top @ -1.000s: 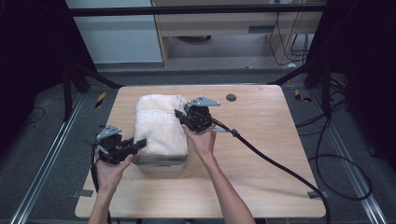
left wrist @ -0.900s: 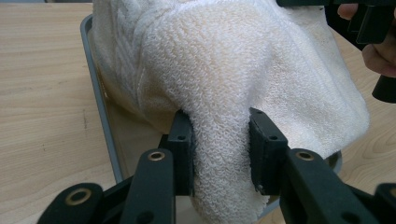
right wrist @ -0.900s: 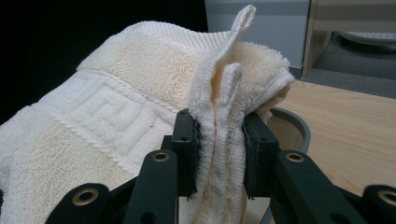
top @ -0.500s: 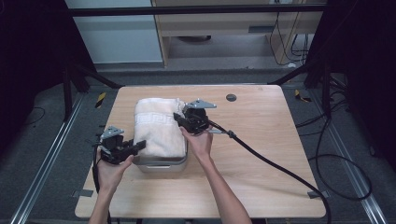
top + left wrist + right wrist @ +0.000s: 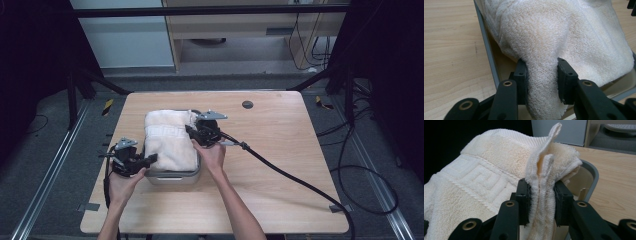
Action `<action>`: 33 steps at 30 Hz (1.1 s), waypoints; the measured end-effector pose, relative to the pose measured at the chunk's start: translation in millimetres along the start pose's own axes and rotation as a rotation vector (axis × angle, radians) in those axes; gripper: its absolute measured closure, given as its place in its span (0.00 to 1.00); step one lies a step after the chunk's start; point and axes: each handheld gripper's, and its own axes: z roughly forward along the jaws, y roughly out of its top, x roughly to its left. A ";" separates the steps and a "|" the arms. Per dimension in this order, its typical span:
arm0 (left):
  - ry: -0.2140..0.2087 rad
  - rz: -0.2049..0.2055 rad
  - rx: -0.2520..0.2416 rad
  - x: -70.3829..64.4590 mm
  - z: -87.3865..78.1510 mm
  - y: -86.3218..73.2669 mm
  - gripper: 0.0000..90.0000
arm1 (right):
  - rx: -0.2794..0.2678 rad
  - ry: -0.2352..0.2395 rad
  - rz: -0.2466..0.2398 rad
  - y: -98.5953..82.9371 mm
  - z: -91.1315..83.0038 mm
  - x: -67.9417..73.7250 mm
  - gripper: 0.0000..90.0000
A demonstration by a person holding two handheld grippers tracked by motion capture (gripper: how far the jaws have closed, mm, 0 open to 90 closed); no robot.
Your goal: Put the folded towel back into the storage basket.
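1. The left gripper sits at the near-left side of the grey tray. In the left gripper view its jaws are clamped on a fold of the cream towel, which bulges between them just inside the tray wall.
2. The towel lies heaped in the tray at the left-centre of the wooden table, piled above the rim.
3. The right gripper is at the towel's far-right edge. The right gripper view shows its jaws pinching several hemmed layers of the towel, with the tray rim just behind.
4. Judged from both grips, the step in hand is lifting the towel out of the tray. The next move calls for raising both hands together, keeping the layers pinched so none slip free.
5. Against the picture a second ago, both grippers have shifted slightly and the towel looks more bunched.
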 end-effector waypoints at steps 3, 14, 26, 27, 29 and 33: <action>0.003 0.000 0.008 1.1 2.2 -0.9 0.72 | 0.009 -0.005 -0.001 -2.4 2.6 -0.1 0.78; 0.003 0.005 0.058 1.0 12.0 -4.3 0.72 | 0.031 -0.037 -0.024 -9.1 4.5 3.4 0.78; 0.030 -0.008 0.063 3.2 18.3 -6.2 0.65 | 0.059 -0.091 -0.061 -16.4 8.5 5.0 0.71; 0.031 -0.004 0.057 3.0 17.4 -5.8 0.64 | 0.057 -0.102 -0.073 -16.7 8.3 5.0 0.70; 0.037 -0.001 0.043 2.4 15.1 -4.4 0.61 | 0.052 -0.122 -0.092 -16.8 7.6 4.9 0.67; 0.041 -0.004 -0.018 1.8 4.7 -0.4 0.59 | 0.019 -0.135 -0.113 -13.2 3.5 5.3 0.61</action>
